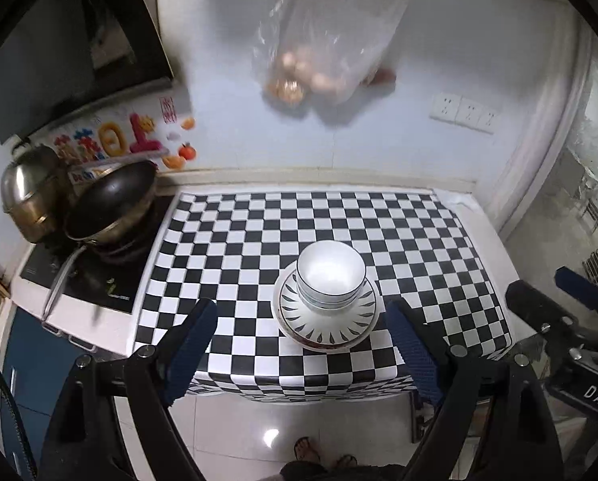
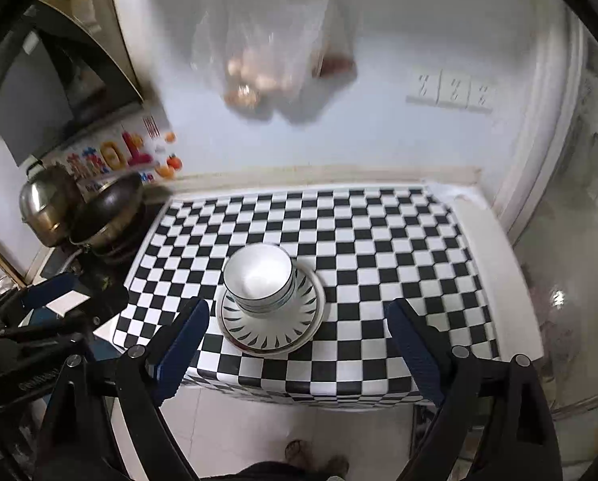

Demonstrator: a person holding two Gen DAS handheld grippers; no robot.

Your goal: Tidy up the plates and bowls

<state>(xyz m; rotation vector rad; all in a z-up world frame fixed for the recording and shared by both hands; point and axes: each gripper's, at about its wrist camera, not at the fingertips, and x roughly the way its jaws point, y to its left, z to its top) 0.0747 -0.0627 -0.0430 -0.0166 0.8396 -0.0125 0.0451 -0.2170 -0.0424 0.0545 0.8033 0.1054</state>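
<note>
White bowls [image 1: 331,274] with thin dark rim lines sit nested on a stack of plates [image 1: 326,326] with a black leaf pattern, near the front of the checkered table [image 1: 259,232]. The same bowls [image 2: 259,276] and plates [image 2: 271,330] show in the right wrist view. My left gripper [image 1: 303,334] is open and empty, held back from the table's front edge, with the stack between its fingers in view. My right gripper [image 2: 299,332] is open and empty, also in front of the table. The right gripper's body [image 1: 571,320] shows at the left view's right edge.
A black wok [image 1: 110,204] and a steel pot [image 1: 30,192] sit on a cooktop left of the table. A plastic bag of eggs [image 1: 319,60] hangs on the wall behind. Wall sockets [image 1: 463,112] are at the right. White tiled floor [image 1: 259,433] and feet lie below.
</note>
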